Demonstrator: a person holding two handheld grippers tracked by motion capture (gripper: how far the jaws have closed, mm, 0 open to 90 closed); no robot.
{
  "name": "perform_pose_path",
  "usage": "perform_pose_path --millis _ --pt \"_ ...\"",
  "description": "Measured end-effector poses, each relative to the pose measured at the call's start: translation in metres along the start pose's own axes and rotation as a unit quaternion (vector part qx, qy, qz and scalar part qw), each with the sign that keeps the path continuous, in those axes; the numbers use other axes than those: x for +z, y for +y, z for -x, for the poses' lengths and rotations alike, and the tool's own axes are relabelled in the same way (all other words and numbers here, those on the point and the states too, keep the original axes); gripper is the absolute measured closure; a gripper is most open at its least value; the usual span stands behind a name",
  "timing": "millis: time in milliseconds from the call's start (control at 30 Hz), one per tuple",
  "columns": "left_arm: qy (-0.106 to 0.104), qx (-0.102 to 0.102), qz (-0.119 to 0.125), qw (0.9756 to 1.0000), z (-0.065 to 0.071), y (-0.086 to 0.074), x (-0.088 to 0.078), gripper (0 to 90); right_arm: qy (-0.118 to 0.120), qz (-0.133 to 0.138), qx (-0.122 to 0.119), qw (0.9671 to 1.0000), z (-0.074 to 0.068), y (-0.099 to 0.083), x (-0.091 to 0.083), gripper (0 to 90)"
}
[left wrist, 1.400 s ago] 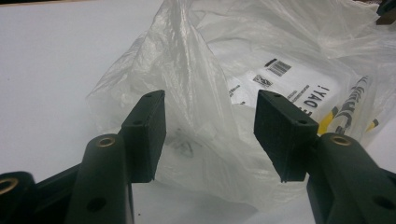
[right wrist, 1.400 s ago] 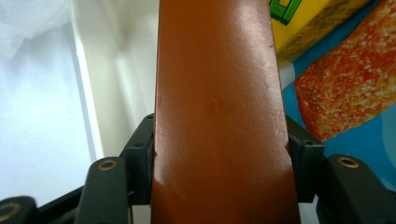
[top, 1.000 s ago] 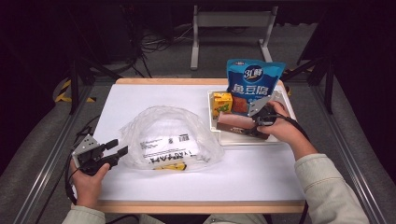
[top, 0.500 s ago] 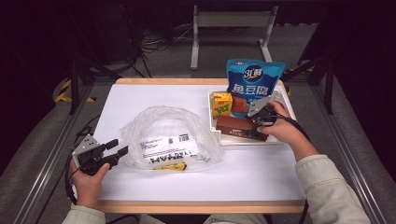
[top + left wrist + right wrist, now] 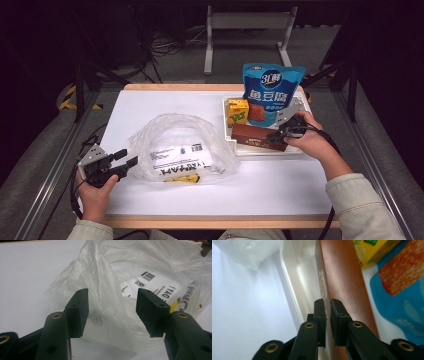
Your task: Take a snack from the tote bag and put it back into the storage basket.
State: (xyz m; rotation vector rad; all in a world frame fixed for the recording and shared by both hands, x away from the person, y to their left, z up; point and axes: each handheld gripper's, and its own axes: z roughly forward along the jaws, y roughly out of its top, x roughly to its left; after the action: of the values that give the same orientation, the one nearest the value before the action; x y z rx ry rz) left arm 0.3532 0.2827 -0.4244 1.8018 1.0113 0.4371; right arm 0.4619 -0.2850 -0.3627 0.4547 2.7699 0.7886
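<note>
I read the job as packing the tray's goods into the plastic bag [image 5: 180,152], and so far nothing has gone in: the bag lies crumpled at the middle of the surface [image 5: 280,185] with just its printed label showing through. The brown box [image 5: 257,137] lies along the near edge of the white tray [image 5: 227,122], with the yellow carton [image 5: 238,110] and the blue pouch [image 5: 270,95] behind it in the tray. My right gripper [image 5: 276,136] sits at the box's right end; in the right gripper view its jaws have just closed to a narrow slit over the box's [image 5: 344,277] edge, and they seem to pinch that edge, though I can't be certain the pads bite. My left gripper [image 5: 127,159] waits at the bag's left side, jaws wide and holding nothing, the film [image 5: 110,302] lying just ahead of them. Against the earlier frames, the box has swung off the other goods and now lies nearer the tray's front rim. All three items are left to move.
</note>
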Motion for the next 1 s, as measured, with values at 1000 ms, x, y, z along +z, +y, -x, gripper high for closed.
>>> perform_pose_path --millis 1000 --pt "0.001 0.0 -0.002 1.0 0.0 0.0 0.0 44.2 -0.018 -0.04 0.041 0.9982 0.006 -0.024 0.014 85.3"
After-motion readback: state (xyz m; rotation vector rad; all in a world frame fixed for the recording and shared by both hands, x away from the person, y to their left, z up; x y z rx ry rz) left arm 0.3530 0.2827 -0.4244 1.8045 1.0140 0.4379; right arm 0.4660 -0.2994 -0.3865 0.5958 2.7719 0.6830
